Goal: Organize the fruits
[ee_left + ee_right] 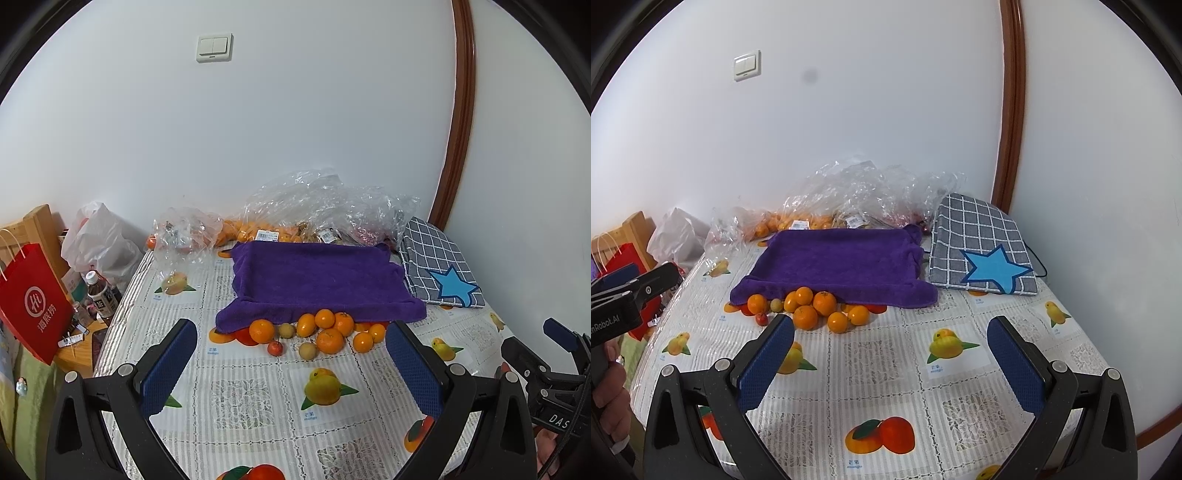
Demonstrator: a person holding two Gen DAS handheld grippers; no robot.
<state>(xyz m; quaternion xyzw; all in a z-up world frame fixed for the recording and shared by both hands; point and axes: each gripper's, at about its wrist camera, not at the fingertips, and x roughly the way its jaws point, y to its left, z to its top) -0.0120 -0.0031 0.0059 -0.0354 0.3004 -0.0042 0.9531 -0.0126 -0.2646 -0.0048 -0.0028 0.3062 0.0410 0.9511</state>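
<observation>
- Two grippers are in front of me, both with fingers spread wide and nothing between them: my left gripper (pixel 291 369) and my right gripper (pixel 890 365) hang above the fruit-print tablecloth (pixel 886 369).
- The fruit pile (pixel 325 332) lies at the near edge of the purple towel (pixel 314 280), some pieces partly tucked under its hem. It is mostly oranges, with a couple of small greenish-brown fruits and one small red fruit (pixel 275 348).
- Only the left view shows the red paper bag (pixel 33 306), the dark bottle (pixel 99 299) and the white plastic bag (pixel 98 240) off the table's left side; the right view catches just slivers of the two bags.
- Only the right view shows a hand (pixel 609 398) on the left gripper's handle, at the frame's left edge.
- Behind the towel, crumpled clear plastic bags (pixel 317 206) hold more oranges against the wall.
- The grey checked cloth with a blue star (pixel 982 247) lies just beside the towel's right edge.
- A light switch (pixel 214 47) sits on the wall above.
</observation>
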